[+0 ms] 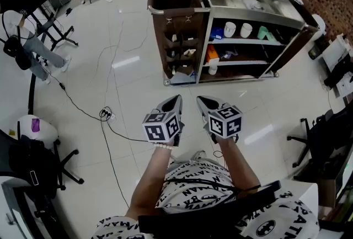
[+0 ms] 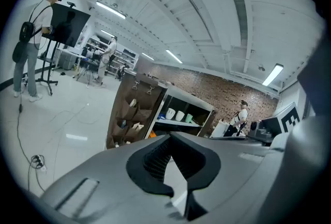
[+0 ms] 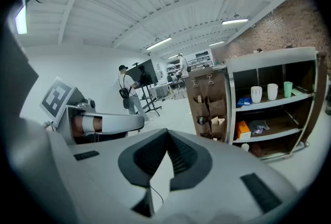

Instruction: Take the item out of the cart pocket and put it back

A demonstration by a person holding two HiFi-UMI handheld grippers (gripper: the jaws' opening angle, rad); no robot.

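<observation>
A housekeeping cart [image 1: 249, 16] stands on the white floor ahead of me. Its left end carries a brown hanging organiser [image 1: 181, 50] with several pockets, and small white items [image 1: 189, 52] poke out of them. Both grippers hang side by side well short of the cart, pointing at it. My left gripper [image 1: 175, 100] is shut and holds nothing. My right gripper [image 1: 202, 101] is shut and empty too. In the left gripper view the organiser [image 2: 129, 114] lies beyond the closed tips [image 2: 169, 136]. The right gripper view shows the pockets [image 3: 209, 109] past its tips [image 3: 167, 132].
White cups [image 1: 237, 29] and an orange pack [image 1: 212, 54] sit on the cart's shelves. A black cable with a power strip [image 1: 105, 113] runs over the floor at my left. Office chairs [image 1: 317, 138] flank me. A person [image 1: 33, 50] stands at a screen stand far left.
</observation>
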